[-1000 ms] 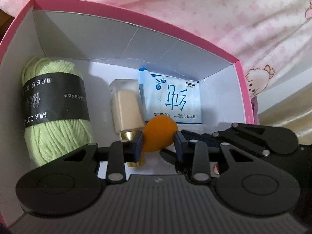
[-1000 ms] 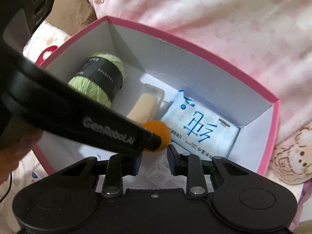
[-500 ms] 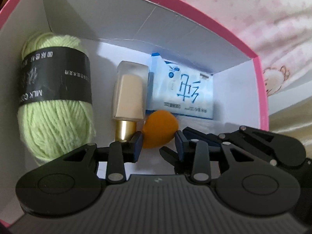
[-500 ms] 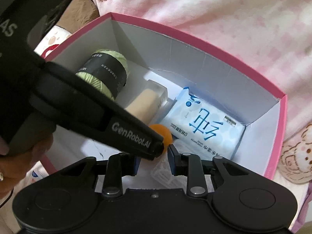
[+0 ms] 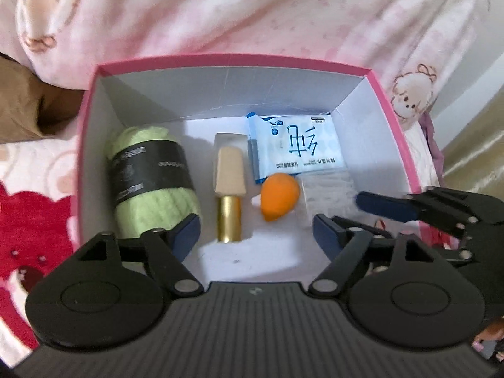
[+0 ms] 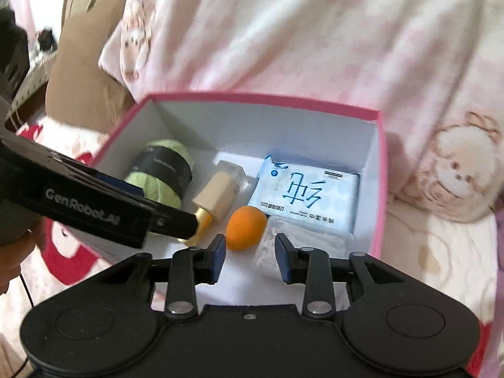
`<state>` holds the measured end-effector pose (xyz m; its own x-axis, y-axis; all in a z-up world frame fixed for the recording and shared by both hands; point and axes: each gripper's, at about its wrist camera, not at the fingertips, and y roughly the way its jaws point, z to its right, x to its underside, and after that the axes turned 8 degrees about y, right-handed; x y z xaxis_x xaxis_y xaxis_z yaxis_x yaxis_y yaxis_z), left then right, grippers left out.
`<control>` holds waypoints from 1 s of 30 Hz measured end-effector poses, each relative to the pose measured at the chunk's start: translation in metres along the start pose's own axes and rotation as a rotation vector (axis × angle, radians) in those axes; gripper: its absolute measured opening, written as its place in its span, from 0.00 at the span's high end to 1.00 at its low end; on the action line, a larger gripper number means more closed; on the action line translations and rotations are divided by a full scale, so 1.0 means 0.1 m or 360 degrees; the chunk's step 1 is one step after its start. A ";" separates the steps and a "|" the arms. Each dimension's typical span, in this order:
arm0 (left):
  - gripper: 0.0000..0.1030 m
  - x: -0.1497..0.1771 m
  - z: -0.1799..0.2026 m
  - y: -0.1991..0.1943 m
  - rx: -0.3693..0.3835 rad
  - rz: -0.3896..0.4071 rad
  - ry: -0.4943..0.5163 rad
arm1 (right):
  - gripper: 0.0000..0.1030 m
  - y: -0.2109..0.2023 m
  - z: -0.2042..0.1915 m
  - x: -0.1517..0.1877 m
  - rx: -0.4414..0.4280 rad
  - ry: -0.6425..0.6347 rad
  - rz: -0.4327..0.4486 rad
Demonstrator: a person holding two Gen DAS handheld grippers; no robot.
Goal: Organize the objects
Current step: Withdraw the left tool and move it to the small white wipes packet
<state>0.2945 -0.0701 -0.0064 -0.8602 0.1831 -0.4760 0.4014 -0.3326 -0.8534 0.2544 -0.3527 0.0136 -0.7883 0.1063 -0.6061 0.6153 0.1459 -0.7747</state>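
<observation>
place: home bedroom | evidence: pink cartoon-print bedding (image 5: 283, 15), pink box (image 5: 220, 60) resting on it

Pink box (image 5: 393, 119), green yarn (image 5: 157, 201) black-banded, orange sponge (image 5: 278, 197), pink cartoon-print blanket (image 5: 283, 9)

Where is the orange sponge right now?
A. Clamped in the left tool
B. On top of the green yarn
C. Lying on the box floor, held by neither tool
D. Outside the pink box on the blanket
C: the orange sponge lies on the white floor of the pink box, between the gold-capped bottle and a clear packet, with no tool pad on it.
</observation>
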 end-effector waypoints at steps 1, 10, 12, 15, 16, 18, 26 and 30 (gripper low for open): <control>0.18 0.01 0.01 -0.08 -0.0008 0.0005 0.0010 | 0.55 -0.06 -0.07 0.04 0.0004 0.0015 0.0022; 0.12 0.22 0.16 -0.95 -0.0049 0.0051 0.0121 | 0.38 -0.87 -0.44 0.13 0.0006 0.0035 0.0069; 0.12 0.30 0.18 -1.12 -0.0061 0.0061 0.0140 | 0.36 -1.05 -0.55 0.17 -0.0015 0.0007 0.0063; 0.12 0.43 0.19 -1.38 -0.0076 0.0123 0.0145 | 0.28 -1.31 -0.69 0.24 -0.0021 -0.0053 0.0080; 0.12 0.48 0.19 -1.46 -0.0085 0.0138 0.0153 | 0.25 -1.39 -0.73 0.27 -0.0023 -0.0070 0.0091; 0.12 0.58 0.21 -1.64 -0.0098 0.0174 0.0174 | 0.23 -1.52 -0.79 0.32 -0.0025 -0.0072 0.0100; 0.03 1.02 0.30 -2.13 -0.0013 0.0265 0.0316 | 0.18 -1.74 -0.99 0.55 -0.0092 -0.0045 0.0103; 0.03 1.17 0.28 -2.17 0.0057 0.0226 0.0305 | 0.17 -1.78 -1.11 0.68 -0.0110 -0.0063 0.0051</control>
<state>0.0978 -0.0019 0.1290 -0.7191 0.3033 -0.6252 0.4996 -0.3996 -0.7686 0.0909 -0.2623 0.1305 -0.7666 0.0733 -0.6379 0.6370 0.2110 -0.7414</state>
